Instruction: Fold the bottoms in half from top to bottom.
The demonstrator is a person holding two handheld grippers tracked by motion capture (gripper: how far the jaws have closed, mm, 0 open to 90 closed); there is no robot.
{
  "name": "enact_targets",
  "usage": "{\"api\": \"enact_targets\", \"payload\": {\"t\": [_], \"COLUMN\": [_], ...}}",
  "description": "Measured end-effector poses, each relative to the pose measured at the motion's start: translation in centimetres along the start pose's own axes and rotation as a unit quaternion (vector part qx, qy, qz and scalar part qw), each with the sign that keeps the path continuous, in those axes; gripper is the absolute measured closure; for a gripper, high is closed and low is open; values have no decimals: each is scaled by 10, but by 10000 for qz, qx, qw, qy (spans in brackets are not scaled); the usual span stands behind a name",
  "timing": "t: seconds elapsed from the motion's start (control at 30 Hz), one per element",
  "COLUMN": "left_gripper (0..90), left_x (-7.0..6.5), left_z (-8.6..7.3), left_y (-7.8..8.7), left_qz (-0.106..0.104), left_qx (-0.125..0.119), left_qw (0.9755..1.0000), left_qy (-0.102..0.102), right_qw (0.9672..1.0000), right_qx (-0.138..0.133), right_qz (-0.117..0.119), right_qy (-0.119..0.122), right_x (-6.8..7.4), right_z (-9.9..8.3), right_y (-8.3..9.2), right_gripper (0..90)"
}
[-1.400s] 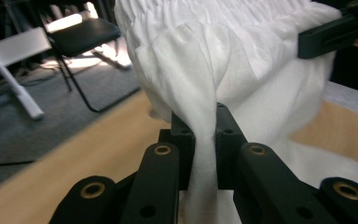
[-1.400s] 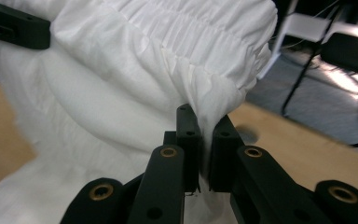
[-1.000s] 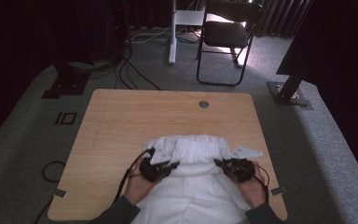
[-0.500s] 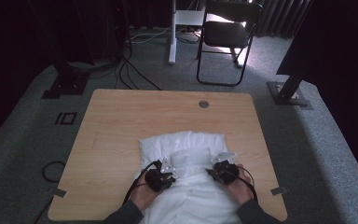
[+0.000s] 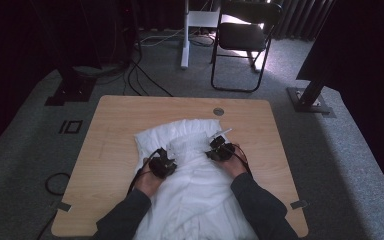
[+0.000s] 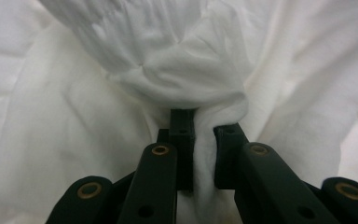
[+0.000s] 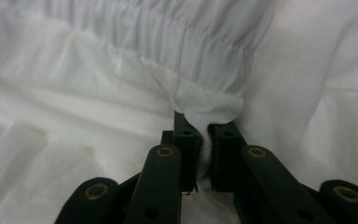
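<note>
White garment with a gathered elastic band lies rumpled on the wooden table. Left gripper pinches a bunched fold between its jaws; right gripper clamps cloth just below the band.

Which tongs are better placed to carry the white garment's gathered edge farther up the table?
Probably the right tongs: shut on the white garment farther up the table than the left tongs, beside the gathered edge.
</note>
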State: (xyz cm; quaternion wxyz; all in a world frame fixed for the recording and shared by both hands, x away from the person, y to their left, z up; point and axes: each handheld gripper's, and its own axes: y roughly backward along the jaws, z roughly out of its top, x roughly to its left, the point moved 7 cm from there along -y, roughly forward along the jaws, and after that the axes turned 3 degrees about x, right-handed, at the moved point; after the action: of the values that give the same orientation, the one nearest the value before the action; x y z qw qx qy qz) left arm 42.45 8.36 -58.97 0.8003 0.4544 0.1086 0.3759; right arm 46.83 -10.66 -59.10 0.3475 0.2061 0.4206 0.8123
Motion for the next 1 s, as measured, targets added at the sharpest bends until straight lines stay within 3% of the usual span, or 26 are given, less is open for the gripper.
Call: {"api": "enact_targets", "payload": {"t": [0.13,0.23,0.37,0.43,0.6,0.7,0.73,0.8,0.9,1.0], "left_gripper": [820,819,819,819,821,822,822,821,821,821], "left_x": [34,51,65,68,69,71,73,74,73,70], "left_z": [9,18,27,30,34,34,33,33,38,48], "left_y": [-10,-19,-27,-30,-33,-33,-32,-29,-16,9], "left_qz": [276,507,503,499,567,460,261,160,149,150], "left_qx": [237,347,324,269,246,213,165,124,-78,-559], "left_qw": [9993,9981,9982,9981,9977,9980,9980,9979,9980,9966], "left_qy": [-53,-58,86,258,289,387,548,617,606,582], "right_qw": [9997,9996,9990,9985,9970,9968,9969,9969,9965,9951], "right_qx": [-144,-197,-259,-268,-237,-225,-239,-330,-489,-764], "right_qz": [49,-25,-179,-258,-379,-405,-426,-375,-295,-214], "right_qy": [-167,-196,-309,-407,-636,-655,-616,-599,-607,-594], "right_x": [4,4,-6,-13,-22,-22,-22,-21,-22,-22], "right_z": [14,25,39,45,55,56,56,55,56,59], "right_y": [-10,-18,-26,-30,-35,-35,-35,-31,-19,1], "right_gripper": [830,826,821,820,821,825,825,829,830,830]}}
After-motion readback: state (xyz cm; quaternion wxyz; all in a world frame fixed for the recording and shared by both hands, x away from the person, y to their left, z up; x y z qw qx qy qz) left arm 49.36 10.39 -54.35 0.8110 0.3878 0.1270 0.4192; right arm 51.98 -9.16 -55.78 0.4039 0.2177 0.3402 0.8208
